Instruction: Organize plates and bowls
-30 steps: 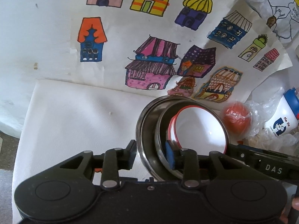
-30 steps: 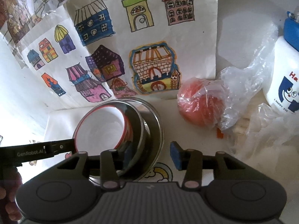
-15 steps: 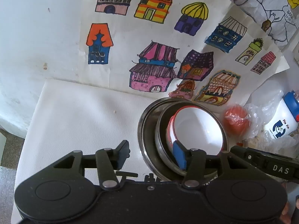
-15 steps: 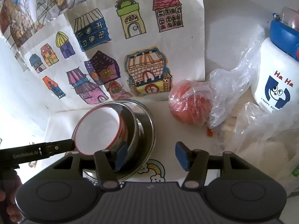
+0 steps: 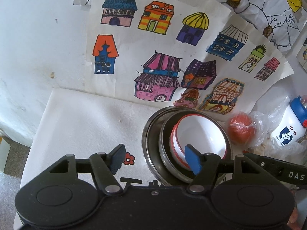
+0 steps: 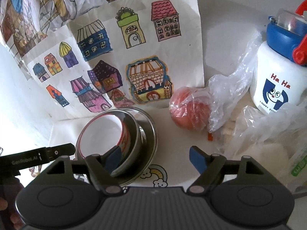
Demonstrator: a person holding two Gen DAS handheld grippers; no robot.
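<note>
A white bowl with a red rim [image 5: 199, 138] sits nested inside a steel bowl [image 5: 165, 145], which sits on a steel plate [image 5: 147, 143] on the white table mat. My left gripper [image 5: 155, 161] is open and empty, just in front of and above the stack's near left edge. The same stack shows in the right wrist view: white bowl [image 6: 99, 134], steel bowl [image 6: 132, 143], steel plate [image 6: 151, 134]. My right gripper [image 6: 155, 159] is open and empty, above the stack's near right edge.
Children's drawings of houses [image 5: 159, 57] lean against the wall behind the stack. A red fruit in a plastic bag [image 6: 190, 113] lies to the right, beside a white bottle with a blue lid [image 6: 278, 80] and more plastic bags [image 6: 268, 134]. The mat [image 5: 86, 124] extends left.
Both grippers have drawn back and upward from the stack, and their jaws have opened wider. The nested bowls and plate stay in place.
</note>
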